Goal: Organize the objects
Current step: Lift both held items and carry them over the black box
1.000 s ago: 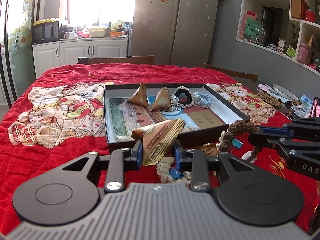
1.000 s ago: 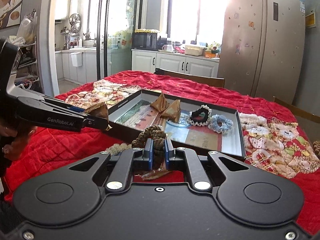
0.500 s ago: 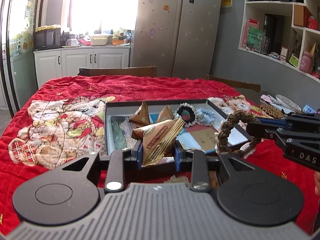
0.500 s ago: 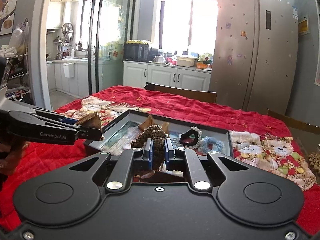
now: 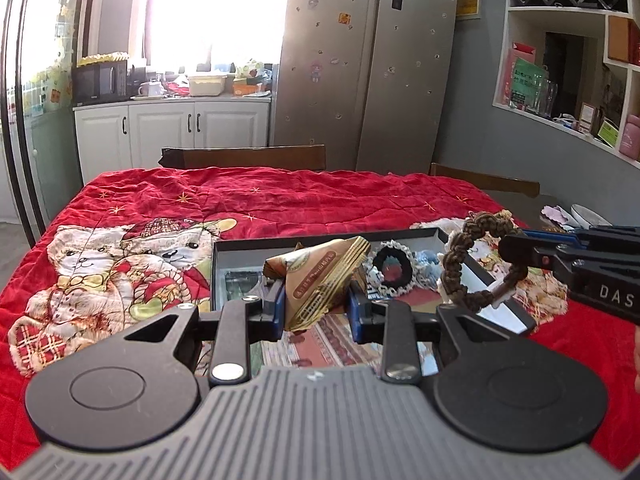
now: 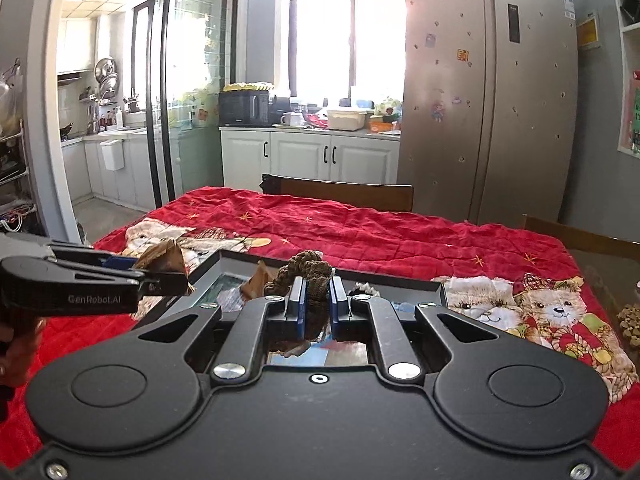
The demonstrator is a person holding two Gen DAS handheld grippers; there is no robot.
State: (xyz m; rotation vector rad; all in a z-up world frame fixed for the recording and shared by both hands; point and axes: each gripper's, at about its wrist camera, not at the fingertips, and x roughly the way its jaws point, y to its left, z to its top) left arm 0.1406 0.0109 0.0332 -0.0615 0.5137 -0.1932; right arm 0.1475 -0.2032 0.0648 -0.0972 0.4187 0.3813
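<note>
My left gripper (image 5: pixel 318 308) is shut on a brown-and-gold pyramid-shaped packet (image 5: pixel 320 276), held above the near part of a shallow black tray (image 5: pixel 472 258) on the red quilt. My right gripper (image 6: pixel 316 304) is shut on a brown braided rope ring (image 6: pixel 306 270); from the left wrist view that braided ring (image 5: pixel 460 264) hangs over the tray's right side from the right gripper (image 5: pixel 516 256). In the tray lie a black-and-white frilled hair tie (image 5: pixel 390 270) and a pale blue one (image 5: pixel 426 260). The left gripper (image 6: pixel 176 278) also shows in the right wrist view, with the packet (image 6: pixel 164 254) in it.
The red quilt with teddy-bear prints (image 5: pixel 280 200) covers the table. Wooden chair backs (image 5: pixel 248 156) stand at the far edge. White dishes (image 5: pixel 584 214) sit at the right end. A fridge (image 5: pixel 368 68) and white cabinets (image 5: pixel 172 128) are behind.
Both grippers have risen and moved forward over the tray, each still holding its object. The tray now lies directly beneath them, partly hidden by the gripper bodies.
</note>
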